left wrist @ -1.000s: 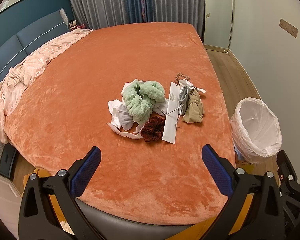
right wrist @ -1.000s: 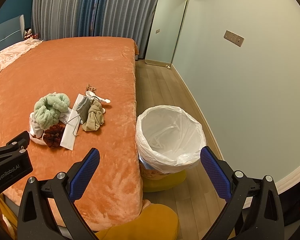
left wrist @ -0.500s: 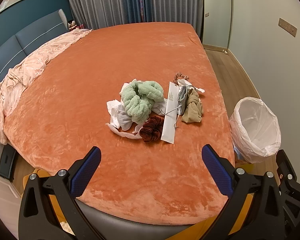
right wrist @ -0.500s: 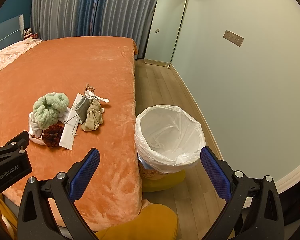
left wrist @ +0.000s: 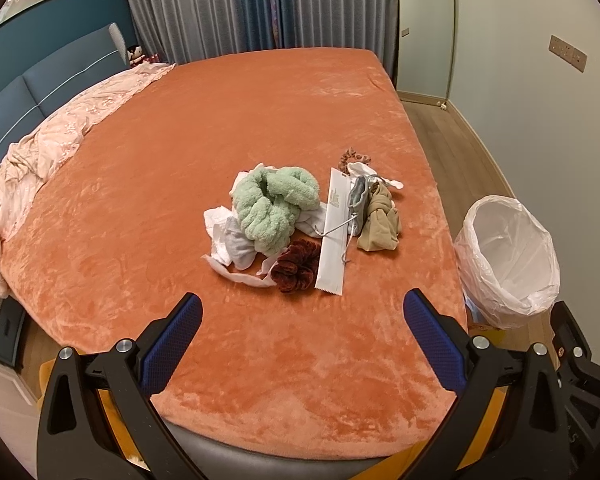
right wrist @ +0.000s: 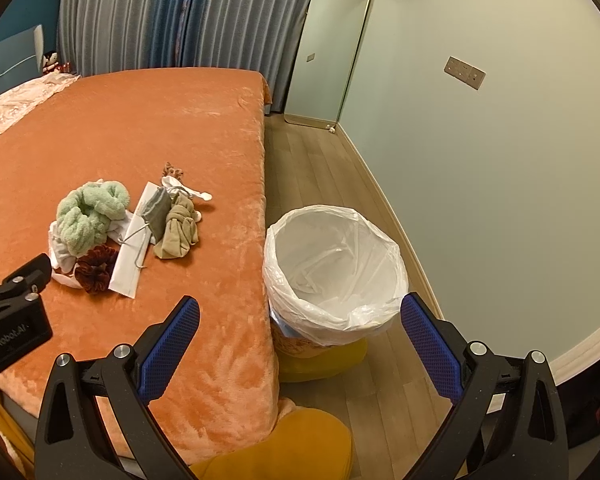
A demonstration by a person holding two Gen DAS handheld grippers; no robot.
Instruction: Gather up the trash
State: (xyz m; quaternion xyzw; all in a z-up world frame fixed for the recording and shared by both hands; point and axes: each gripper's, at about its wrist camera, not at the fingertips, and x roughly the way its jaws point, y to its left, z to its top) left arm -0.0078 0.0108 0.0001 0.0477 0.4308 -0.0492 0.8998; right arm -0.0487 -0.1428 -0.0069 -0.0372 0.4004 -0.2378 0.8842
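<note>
A small heap lies on the orange bed (left wrist: 148,184): a green fluffy scrunchie (left wrist: 274,208), crumpled white tissues (left wrist: 224,236), a dark red scrunchie (left wrist: 294,272), a long white paper wrapper (left wrist: 334,236), a wire hanger, a grey cloth (left wrist: 358,196) and a tan knotted cloth (left wrist: 380,224). The heap also shows in the right wrist view (right wrist: 124,220). A bin with a white liner (right wrist: 334,268) stands on the floor beside the bed. My left gripper (left wrist: 304,336) is open and empty, short of the heap. My right gripper (right wrist: 300,344) is open and empty, near the bin.
A pink quilt (left wrist: 44,152) lies along the bed's left side by the blue headboard. Grey curtains and a standing mirror (right wrist: 328,52) are at the far end. Wooden floor (right wrist: 320,160) runs between bed and wall. A yellow object (right wrist: 284,452) lies on the floor below my right gripper.
Both views have shifted very slightly; the heap sits a touch higher and to the left in them. Both grippers stay open and empty. Nothing on the bed has moved.
</note>
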